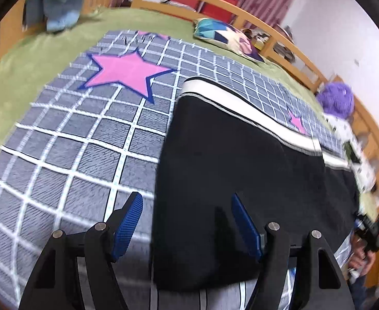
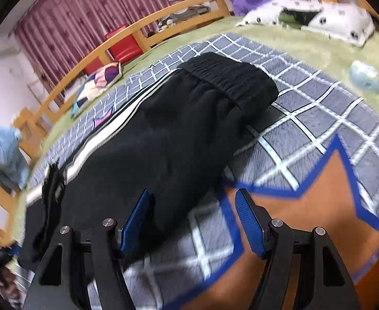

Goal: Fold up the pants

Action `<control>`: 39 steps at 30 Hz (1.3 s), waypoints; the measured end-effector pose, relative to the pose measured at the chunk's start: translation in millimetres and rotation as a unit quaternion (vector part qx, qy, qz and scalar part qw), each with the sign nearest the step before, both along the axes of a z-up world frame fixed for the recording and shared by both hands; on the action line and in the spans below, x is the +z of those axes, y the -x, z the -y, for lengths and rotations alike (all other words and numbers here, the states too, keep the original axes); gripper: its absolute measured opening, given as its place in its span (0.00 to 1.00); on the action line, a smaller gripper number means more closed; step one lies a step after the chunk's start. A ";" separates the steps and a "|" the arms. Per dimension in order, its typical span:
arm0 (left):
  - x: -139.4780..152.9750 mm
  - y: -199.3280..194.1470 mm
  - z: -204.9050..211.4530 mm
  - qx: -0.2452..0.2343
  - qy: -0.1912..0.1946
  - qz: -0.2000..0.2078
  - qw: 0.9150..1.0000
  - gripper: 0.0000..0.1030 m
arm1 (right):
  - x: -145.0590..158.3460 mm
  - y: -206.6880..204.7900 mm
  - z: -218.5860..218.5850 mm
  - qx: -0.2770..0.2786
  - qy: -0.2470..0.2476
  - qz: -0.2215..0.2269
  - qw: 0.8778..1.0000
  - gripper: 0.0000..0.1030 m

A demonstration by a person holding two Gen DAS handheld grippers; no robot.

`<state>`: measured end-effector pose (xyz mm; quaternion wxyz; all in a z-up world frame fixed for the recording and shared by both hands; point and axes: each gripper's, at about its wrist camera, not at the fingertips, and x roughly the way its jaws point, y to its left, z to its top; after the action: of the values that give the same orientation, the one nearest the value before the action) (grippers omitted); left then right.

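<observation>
A green-covered bed [image 1: 29, 59] carries a grid blanket [image 1: 68, 142], with black pants [image 1: 230, 170] on it

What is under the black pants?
The black pants lie on a grey checked blanket with stars. Whatever part of its pattern sits beneath them is hidden.

Home bedroom; wooden bed rail [image 1: 241, 13]; curtains [image 2: 86, 20]; pillow [image 2: 318, 18]

Each hand-held gripper [image 1: 187, 222] [image 2: 192, 219] has black angular arms, silver round screws and blue ribbed fingers [image 1: 127, 222].
</observation>
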<state>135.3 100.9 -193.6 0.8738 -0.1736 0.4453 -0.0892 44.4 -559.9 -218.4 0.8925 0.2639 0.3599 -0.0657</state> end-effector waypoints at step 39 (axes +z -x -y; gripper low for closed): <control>6.4 6.6 -139.6 0.077 -0.107 -0.055 0.990 0.41 | 11.3 -66.5 -148.7 0.124 0.014 -0.053 0.991 0.30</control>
<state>128.7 240.5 -187.1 0.8659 -0.1176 0.4847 0.0364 110.9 -411.2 -207.1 0.8768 0.2012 0.4359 0.0265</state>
